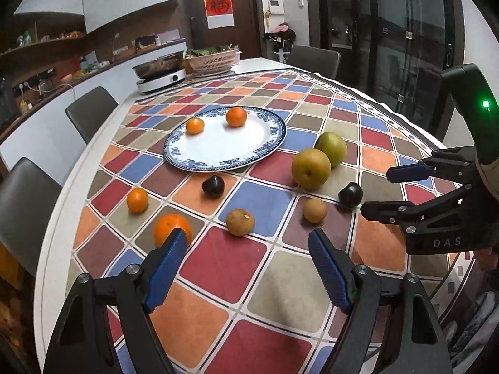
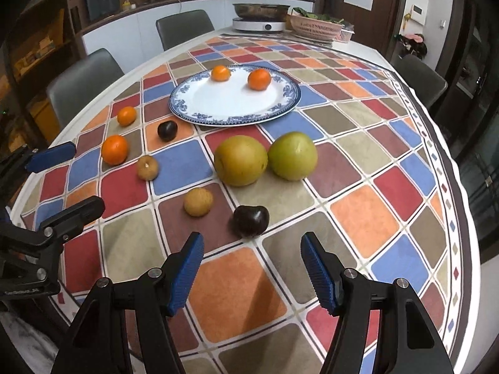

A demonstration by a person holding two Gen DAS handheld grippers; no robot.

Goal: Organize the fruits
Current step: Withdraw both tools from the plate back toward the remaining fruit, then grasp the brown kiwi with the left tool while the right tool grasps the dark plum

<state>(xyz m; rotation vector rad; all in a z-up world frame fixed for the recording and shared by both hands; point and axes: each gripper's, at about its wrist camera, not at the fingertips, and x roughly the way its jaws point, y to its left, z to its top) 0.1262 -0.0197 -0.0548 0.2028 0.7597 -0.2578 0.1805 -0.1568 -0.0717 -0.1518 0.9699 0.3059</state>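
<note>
Two oranges [image 1: 215,121] sit on plate [image 1: 224,162] mid-table; the other fruit lies loose toward the near edge. Both tools apart, empty: left tool [image 1: 246,265] nearing big orange [image 1: 171,227], right tool [image 2: 252,265] nearing dark plum [image 2: 251,220]. Next: straddle, clamp.

Grey chairs [image 1: 90,112], dark door [image 1: 224,9]
</note>
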